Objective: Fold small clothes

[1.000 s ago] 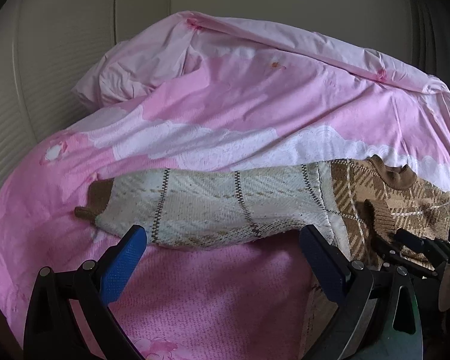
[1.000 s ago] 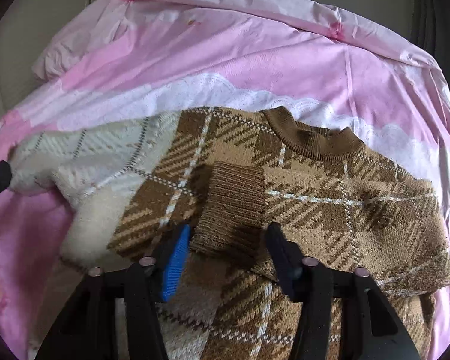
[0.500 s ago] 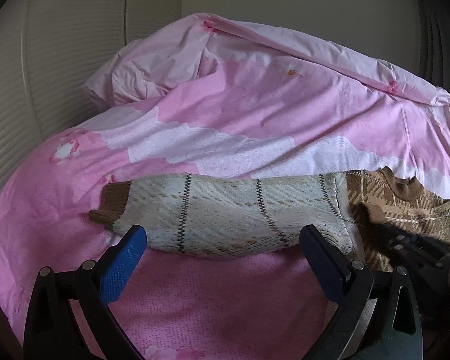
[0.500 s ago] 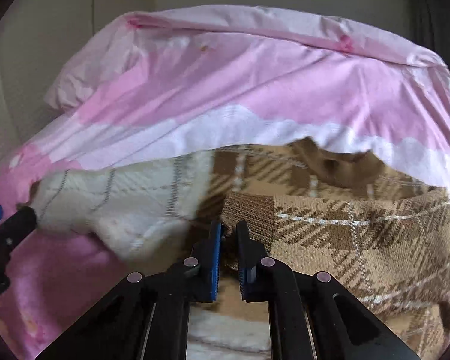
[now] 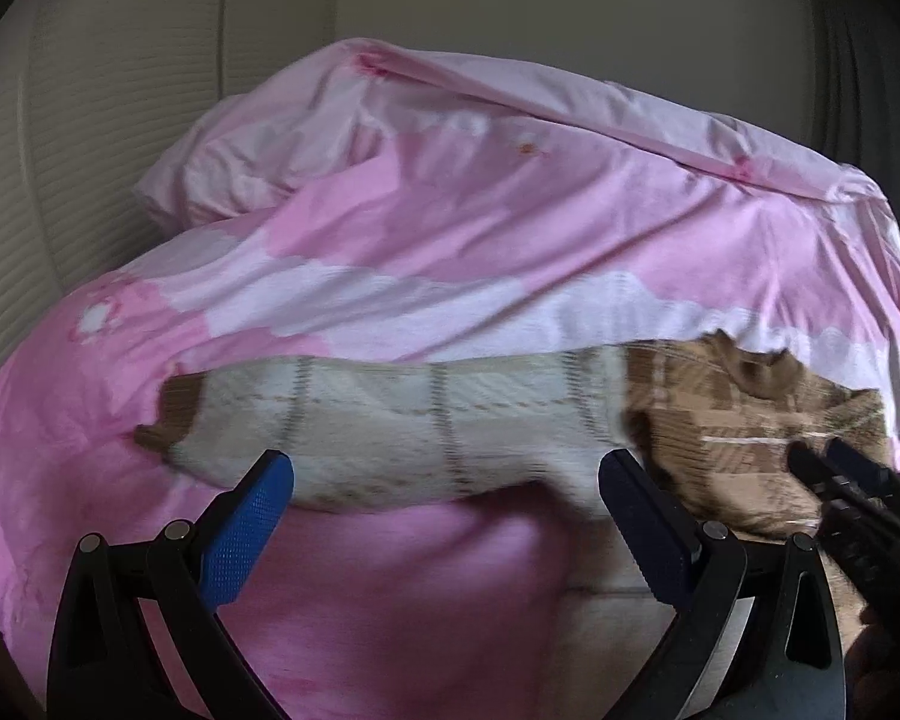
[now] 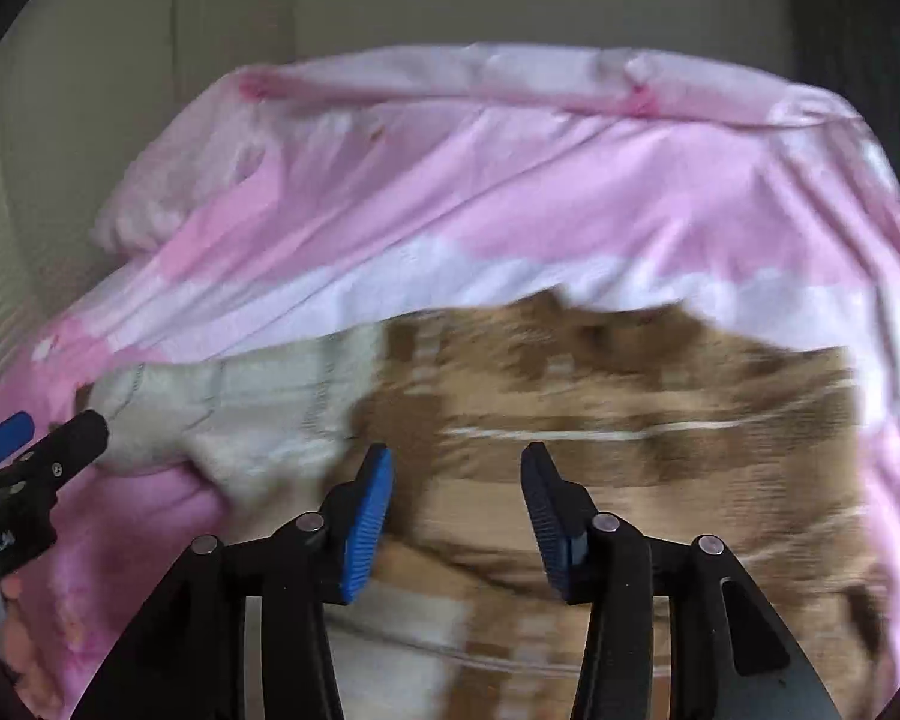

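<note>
The right tool has let go of the folded cuff and now gapes wide over the brown plaid sweater on the pink quilt. The left tool, fingers wide apart and empty, hovers before the cream sleeve, stretched out leftward.

Brown-and-tan plaid sweater, its sleeve cream with thin brown lines; pink-and-white duvet behind; blue gripper pads.

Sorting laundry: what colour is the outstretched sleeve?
Cream with thin brown grid lines, brown cuff; clearest in left wrist view.
</note>
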Demonstrator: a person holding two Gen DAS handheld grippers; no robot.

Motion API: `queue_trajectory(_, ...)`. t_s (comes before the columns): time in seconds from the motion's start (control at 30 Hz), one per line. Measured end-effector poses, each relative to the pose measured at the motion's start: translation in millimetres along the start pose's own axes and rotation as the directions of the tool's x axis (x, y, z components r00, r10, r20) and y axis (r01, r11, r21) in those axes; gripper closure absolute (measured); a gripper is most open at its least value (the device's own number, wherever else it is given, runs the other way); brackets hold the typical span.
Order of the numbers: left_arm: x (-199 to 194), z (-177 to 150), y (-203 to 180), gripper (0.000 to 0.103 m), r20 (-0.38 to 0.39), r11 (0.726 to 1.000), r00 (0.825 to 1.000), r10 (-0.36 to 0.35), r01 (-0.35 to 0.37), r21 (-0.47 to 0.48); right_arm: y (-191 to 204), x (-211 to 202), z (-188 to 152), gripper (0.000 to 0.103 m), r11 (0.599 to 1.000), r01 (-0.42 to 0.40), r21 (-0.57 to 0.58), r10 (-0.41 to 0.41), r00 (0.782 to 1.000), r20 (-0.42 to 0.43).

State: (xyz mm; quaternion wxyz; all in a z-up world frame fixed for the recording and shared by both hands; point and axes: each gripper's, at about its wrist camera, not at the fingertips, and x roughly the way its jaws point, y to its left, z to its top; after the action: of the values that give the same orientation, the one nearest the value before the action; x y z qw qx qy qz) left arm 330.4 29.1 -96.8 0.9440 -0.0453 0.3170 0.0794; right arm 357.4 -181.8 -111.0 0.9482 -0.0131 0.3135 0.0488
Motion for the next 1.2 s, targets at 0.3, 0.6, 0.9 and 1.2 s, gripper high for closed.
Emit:
queue_trajectory(0.3, 1.6, -10.0, -79.8, 0.0, -0.032, 0.994, 0.997, -0.076, 0.078, 0.076, -129.2, -6.7, -17.5, 0.057, 0.986, 0.094, 0.138, -0.084, 0.993, -0.077)
queue_trajectory(0.6, 5.0, -19.2, -112.0, 0.0, -0.052, 0.989, 0.996, -0.075, 0.081, 0.124, -139.3, 30.1, -43.8, 0.056, 0.988, 0.087, 0.125, -0.06, 0.977, -0.204)
queue_trajectory(0.9, 7.4, -11.8, -101.3, 0.0, -0.041, 0.992, 0.997, -0.059, 0.063, 0.111, -145.7, 18.1, -8.0, 0.057, 0.99, 0.088, 0.11, -0.078, 0.993, -0.094)
queue_trajectory(1.2, 10.0, -7.9, -44.6, 0.0, -0.033, 0.998, 0.999, 0.009, -0.007, 0.061, -94.9, 17.3, 10.7, 0.057, 0.998, 0.035, 0.051, -0.032, 0.998, -0.058)
